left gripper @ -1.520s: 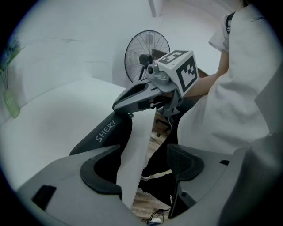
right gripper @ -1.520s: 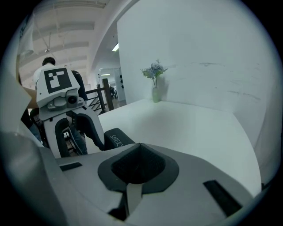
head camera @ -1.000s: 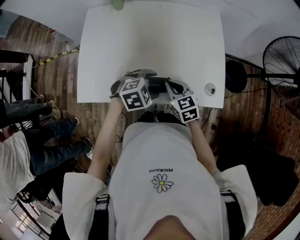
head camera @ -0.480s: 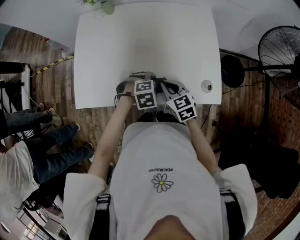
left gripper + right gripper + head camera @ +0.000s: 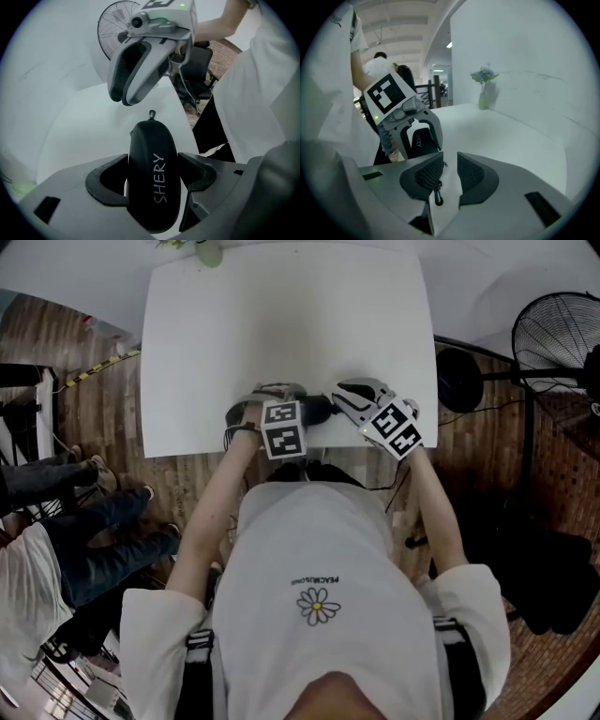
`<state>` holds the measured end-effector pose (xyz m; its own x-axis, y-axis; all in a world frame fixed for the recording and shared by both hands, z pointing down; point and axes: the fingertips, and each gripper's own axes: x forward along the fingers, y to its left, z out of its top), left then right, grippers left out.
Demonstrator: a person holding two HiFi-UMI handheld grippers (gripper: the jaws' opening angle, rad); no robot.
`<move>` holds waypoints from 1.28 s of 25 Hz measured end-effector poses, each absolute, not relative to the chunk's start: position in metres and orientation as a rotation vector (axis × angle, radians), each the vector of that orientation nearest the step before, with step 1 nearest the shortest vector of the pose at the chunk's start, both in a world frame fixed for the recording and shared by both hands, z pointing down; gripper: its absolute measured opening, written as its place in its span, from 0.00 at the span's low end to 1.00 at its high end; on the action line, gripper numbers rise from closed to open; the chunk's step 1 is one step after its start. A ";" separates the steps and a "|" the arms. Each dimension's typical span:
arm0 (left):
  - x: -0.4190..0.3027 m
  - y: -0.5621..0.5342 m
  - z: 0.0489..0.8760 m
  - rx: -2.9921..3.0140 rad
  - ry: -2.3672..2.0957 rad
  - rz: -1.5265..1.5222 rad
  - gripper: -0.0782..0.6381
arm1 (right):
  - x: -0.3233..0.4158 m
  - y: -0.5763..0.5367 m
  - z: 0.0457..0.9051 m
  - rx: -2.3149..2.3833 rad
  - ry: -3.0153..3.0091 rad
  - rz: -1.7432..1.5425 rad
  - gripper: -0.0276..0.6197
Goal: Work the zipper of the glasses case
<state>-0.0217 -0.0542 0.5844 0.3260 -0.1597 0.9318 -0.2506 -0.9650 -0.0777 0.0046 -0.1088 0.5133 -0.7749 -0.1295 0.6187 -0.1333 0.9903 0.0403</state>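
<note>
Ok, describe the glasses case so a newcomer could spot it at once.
At the near edge of the white table, before the person, the left gripper is shut on the glasses case. It is the one black rounded shell there, with SHERY handwritten in white and a small zipper pull at its far tip.

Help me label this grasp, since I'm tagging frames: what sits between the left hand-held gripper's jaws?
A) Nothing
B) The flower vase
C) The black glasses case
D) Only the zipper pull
C: in the left gripper view, the left hand-held gripper has a jaw against each side of the black glasses case, while the zipper pull sticks out free at the case's far end.
</note>
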 end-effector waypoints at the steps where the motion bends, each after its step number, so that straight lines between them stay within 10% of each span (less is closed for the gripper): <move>1: -0.021 -0.054 0.584 2.496 -0.382 1.736 0.59 | 0.005 -0.111 0.514 0.085 -2.420 -0.045 0.15; 7: -0.021 -0.050 0.582 2.570 -0.244 1.686 0.58 | 0.000 -0.106 0.551 -0.454 -2.039 -0.562 0.19; 32: -0.020 -0.046 0.586 2.584 -0.109 1.709 0.58 | 0.000 -0.079 0.587 -0.931 -1.759 -0.624 0.06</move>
<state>-0.0200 -0.0456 0.5862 0.3898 -0.0352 0.9202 -0.0815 -0.9967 -0.0037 0.0002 -0.0789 0.5867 -0.1946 0.3012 0.9335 0.8220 0.5694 -0.0123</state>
